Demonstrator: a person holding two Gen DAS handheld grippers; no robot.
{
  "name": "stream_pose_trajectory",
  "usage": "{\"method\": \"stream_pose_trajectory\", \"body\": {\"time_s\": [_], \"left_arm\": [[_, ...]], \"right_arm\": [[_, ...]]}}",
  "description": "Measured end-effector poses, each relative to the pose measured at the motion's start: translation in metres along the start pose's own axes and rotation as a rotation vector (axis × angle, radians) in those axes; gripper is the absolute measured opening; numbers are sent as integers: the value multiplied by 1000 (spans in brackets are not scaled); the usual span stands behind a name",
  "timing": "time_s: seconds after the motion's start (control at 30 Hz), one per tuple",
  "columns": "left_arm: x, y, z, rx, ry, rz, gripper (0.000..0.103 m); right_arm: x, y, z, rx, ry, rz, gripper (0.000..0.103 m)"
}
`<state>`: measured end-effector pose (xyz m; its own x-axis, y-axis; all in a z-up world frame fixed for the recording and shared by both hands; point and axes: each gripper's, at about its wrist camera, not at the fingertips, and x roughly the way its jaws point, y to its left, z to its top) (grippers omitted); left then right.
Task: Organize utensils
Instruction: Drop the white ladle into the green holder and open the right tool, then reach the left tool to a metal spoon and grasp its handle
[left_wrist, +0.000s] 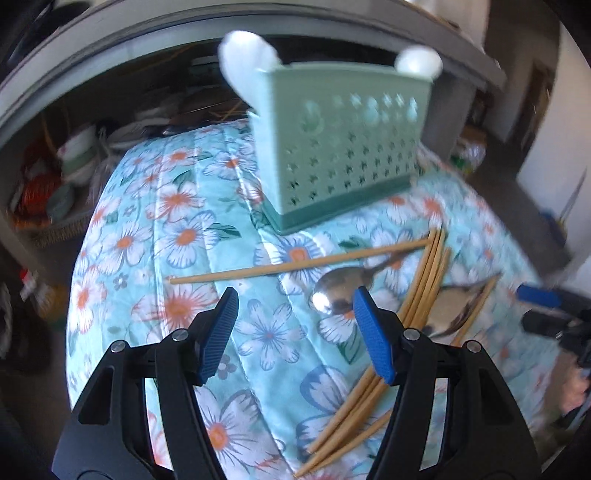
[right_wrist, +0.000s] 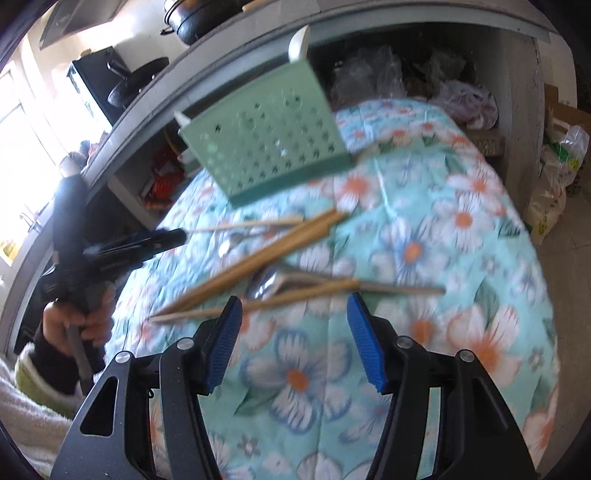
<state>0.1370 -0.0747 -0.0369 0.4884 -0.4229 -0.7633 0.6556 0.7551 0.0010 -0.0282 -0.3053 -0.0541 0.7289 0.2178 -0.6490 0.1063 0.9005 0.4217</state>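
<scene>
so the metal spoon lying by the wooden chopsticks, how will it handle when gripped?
The shiny metal spoon is probably rigid and a bit slippery: its bowl glints. It lies flat on the soft floral quilt, so pads may sink in. One thin wooden chopstick seems to cross its handle, so lifting may drag that along.

I'm looking at a surface under a turquoise floral quilt (left_wrist: 177, 206). On it stands a green perforated utensil holder (left_wrist: 340, 147), upright, with loose wooden chopsticks (left_wrist: 424, 280) and metal spoons (left_wrist: 340, 291) scattered just in front, some overlapping.
</scene>
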Motion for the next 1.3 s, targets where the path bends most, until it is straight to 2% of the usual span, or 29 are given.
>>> {"method": "stream_pose_trajectory", "body": {"time_s": [0.07,0.2,0.3,0.37,0.43,0.53,0.57,0.6,0.7,0.8,0.97,1.23,1.27,1.3], "left_arm": [[11,-11,-2,106,29,28,52],[34,-25,-5,254,105,18,46],[43,-35,-6,357,120,42,45],[46,-38,-3,396,127,54,46],[49,-40,1,410,129,50,42],[50,-45,3,441,127,48,24],[49,-46,4,442,128,47,13],[48,-46,5,433,128,45,8],[44,-39,14,367,118,25,3],[43,-28,20,336,96,38,1],[48,-9,27,235,87,-32,0],[38,-5,20,243,67,-59,1],[35,-6,18,251,69,-66,5],[32,-6,15,257,70,-70,14]], "right_arm": [[1,1,-3,-1,1,3,58],[2,-1,-3,19,-7,18,58],[2,-3,-4,29,-8,21,58],[4,-4,-5,41,-3,33,58],[8,-5,-6,52,10,46,58],[13,-2,-9,53,21,56,58],[14,0,-9,49,22,59,58],[14,2,-10,46,25,64,58],[16,7,-11,34,30,78,58],[16,9,-11,20,35,81,58],[16,5,-9,39,30,91,58],[14,0,-7,52,24,88,58],[14,0,-6,53,25,90,58],[15,0,-7,54,26,93,58]]}}
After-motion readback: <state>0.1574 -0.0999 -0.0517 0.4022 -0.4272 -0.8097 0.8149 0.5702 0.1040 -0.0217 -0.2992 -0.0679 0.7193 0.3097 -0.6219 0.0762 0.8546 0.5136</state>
